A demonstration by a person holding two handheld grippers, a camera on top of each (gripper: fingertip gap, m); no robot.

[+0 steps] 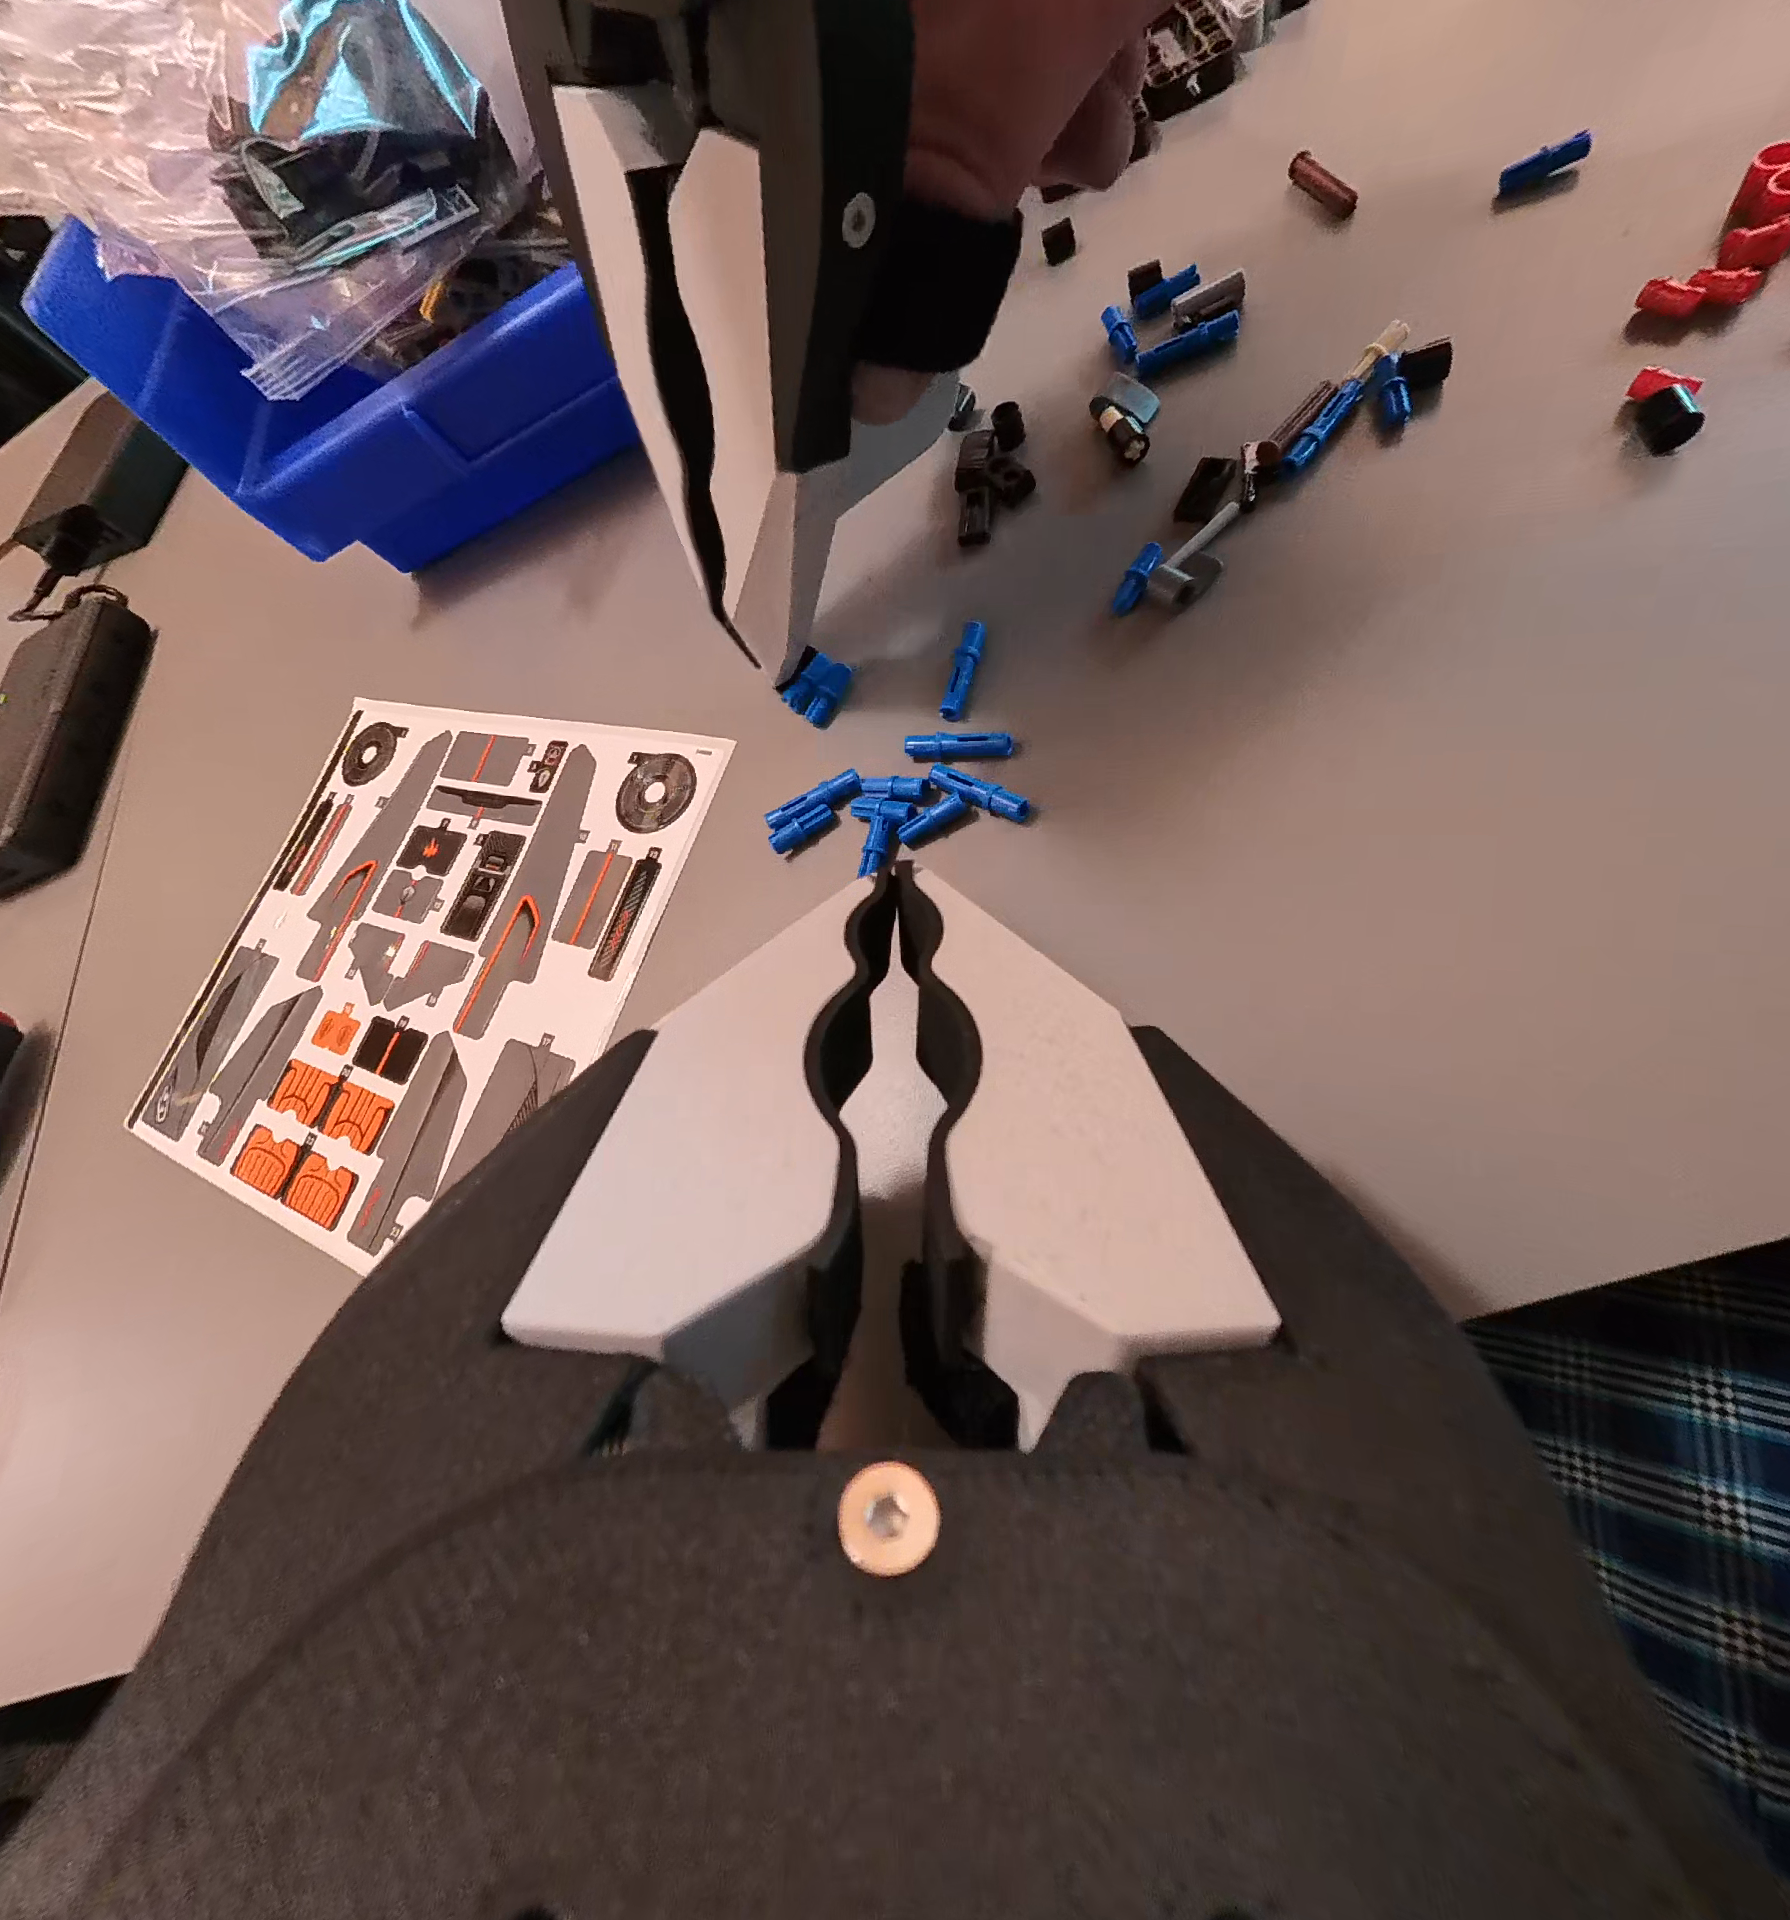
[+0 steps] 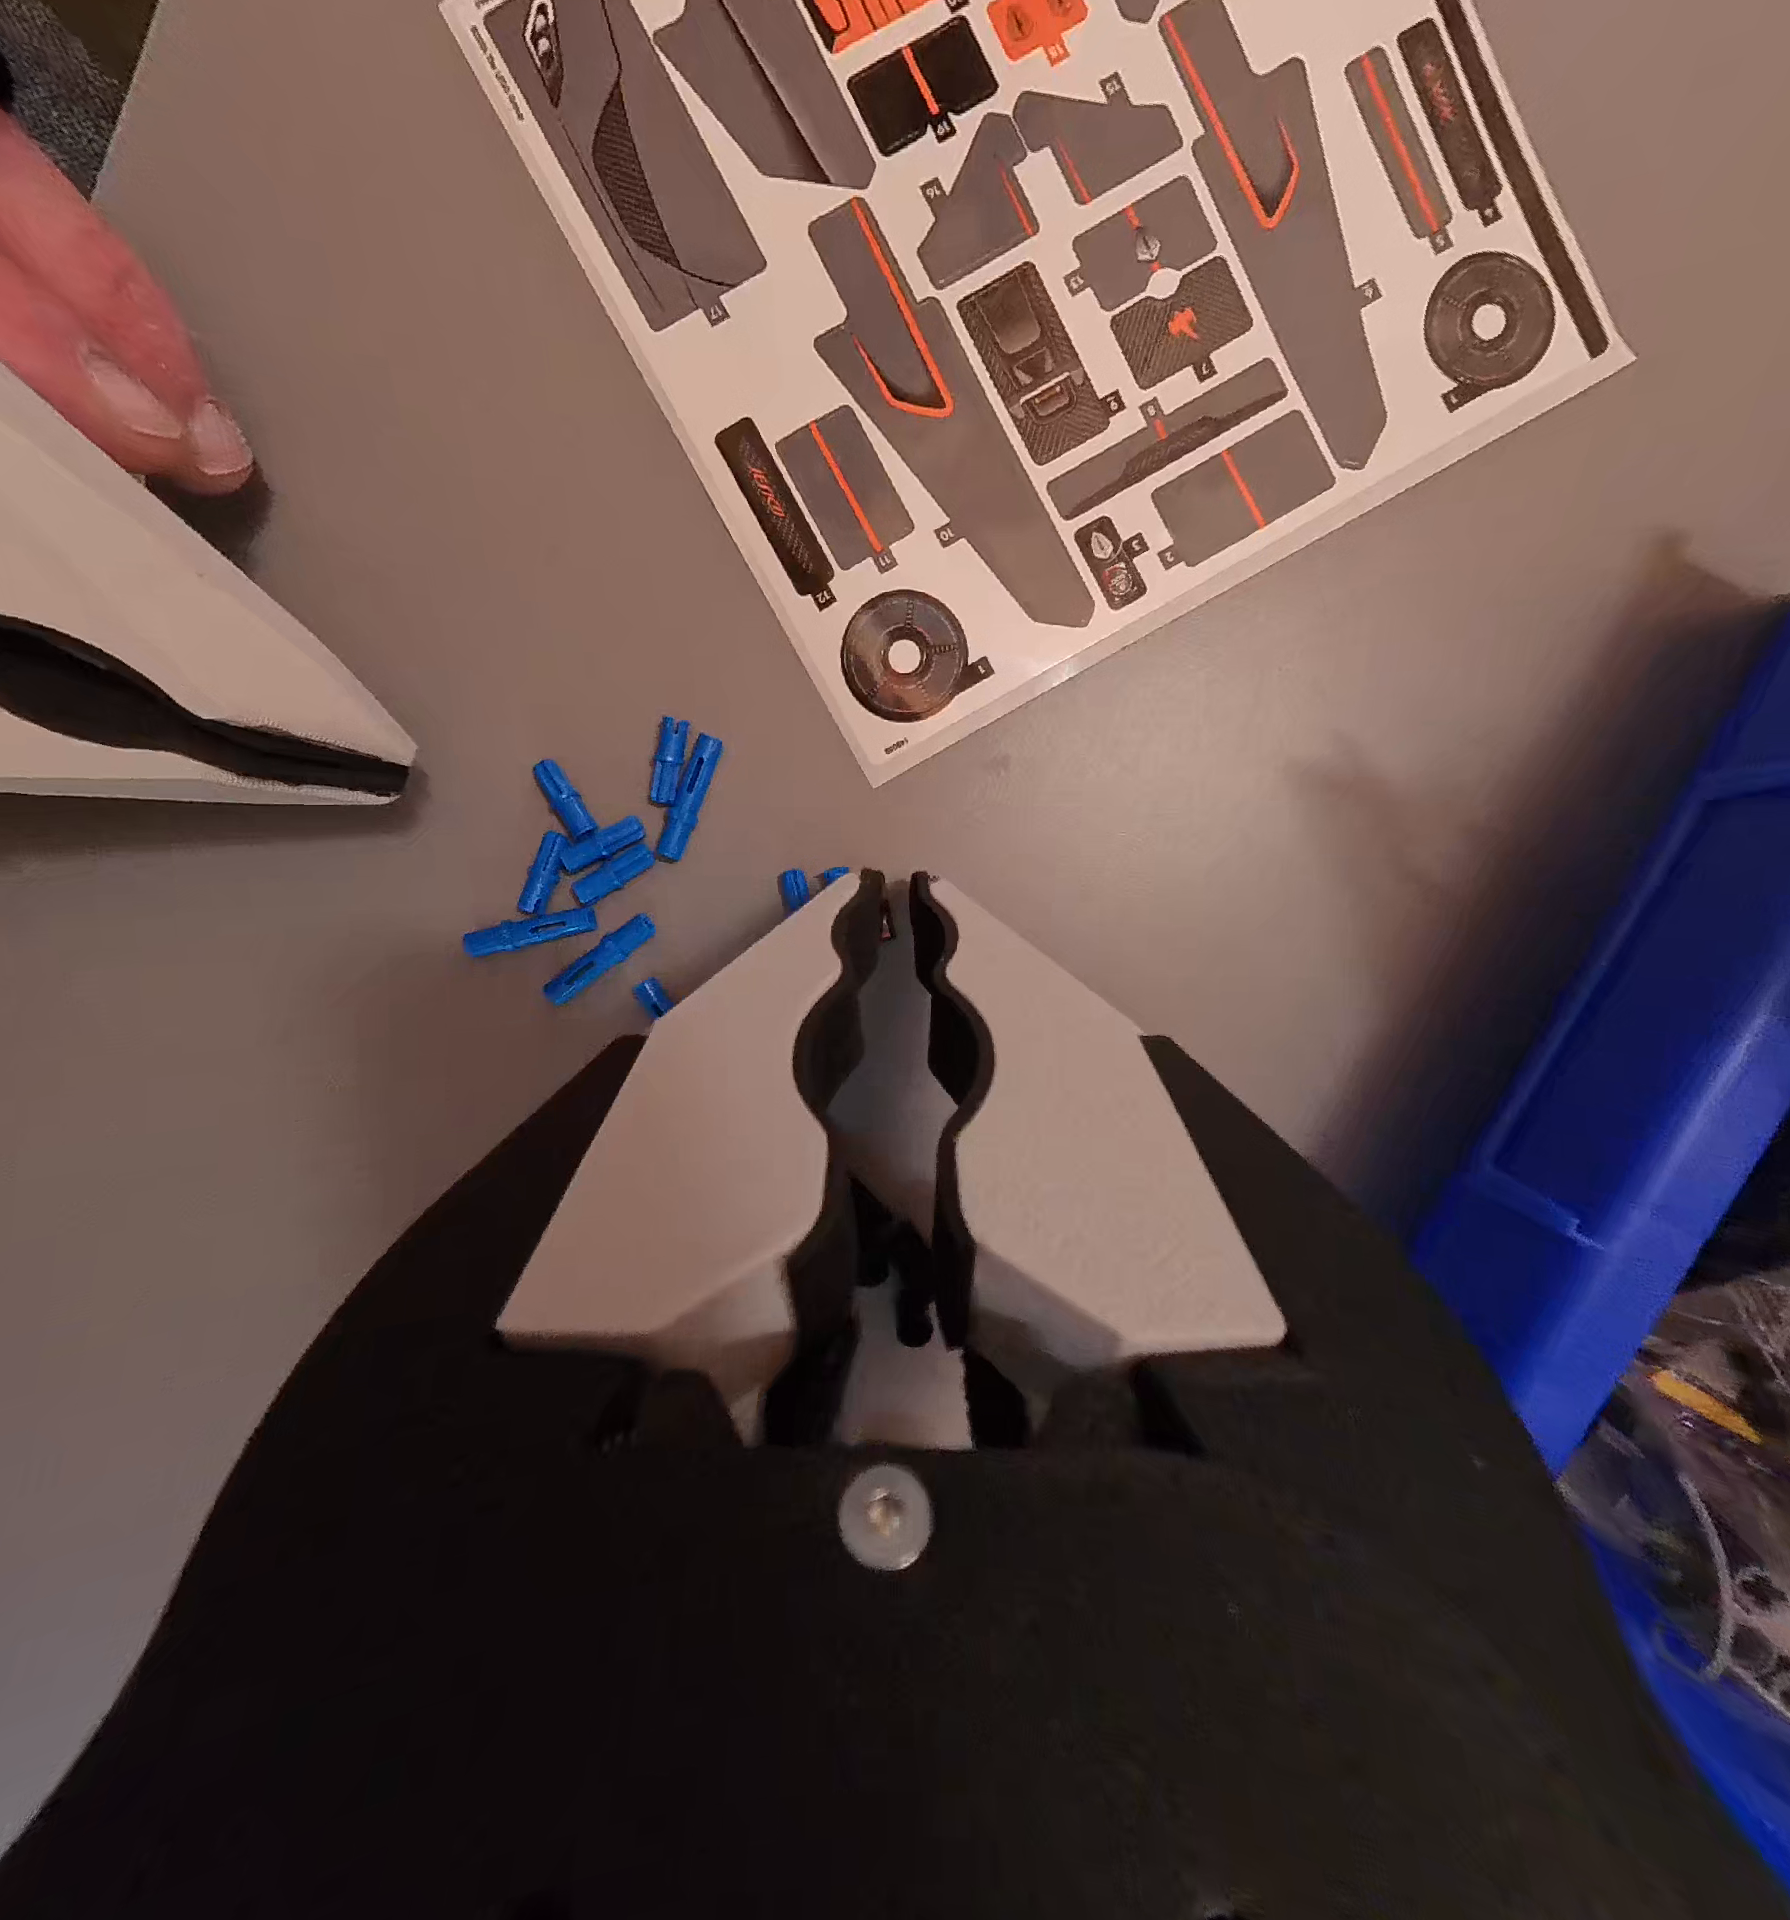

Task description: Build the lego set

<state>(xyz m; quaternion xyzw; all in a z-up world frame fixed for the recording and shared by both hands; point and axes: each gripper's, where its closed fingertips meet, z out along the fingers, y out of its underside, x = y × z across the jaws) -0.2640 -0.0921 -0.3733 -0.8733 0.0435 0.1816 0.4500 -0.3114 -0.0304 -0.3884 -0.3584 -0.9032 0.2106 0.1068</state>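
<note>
The left gripper (image 1: 892, 871) has a rough black plastic body, two pale grey pointed fingers (image 1: 756, 1039) with wavy black rubber insides, and one shiny silver screw (image 1: 888, 1519) at 6 o'clock. The right gripper (image 2: 896, 881) looks the same. A black knit cuff (image 1: 938, 286) sits at 12 o'clock.

Looks like an office or lab workbench: plain grey table (image 1: 1390, 831), blue parts bin (image 1: 371, 436), black power adapter (image 1: 39, 748), scattered construction-toy pieces (image 1: 1234, 416).
</note>
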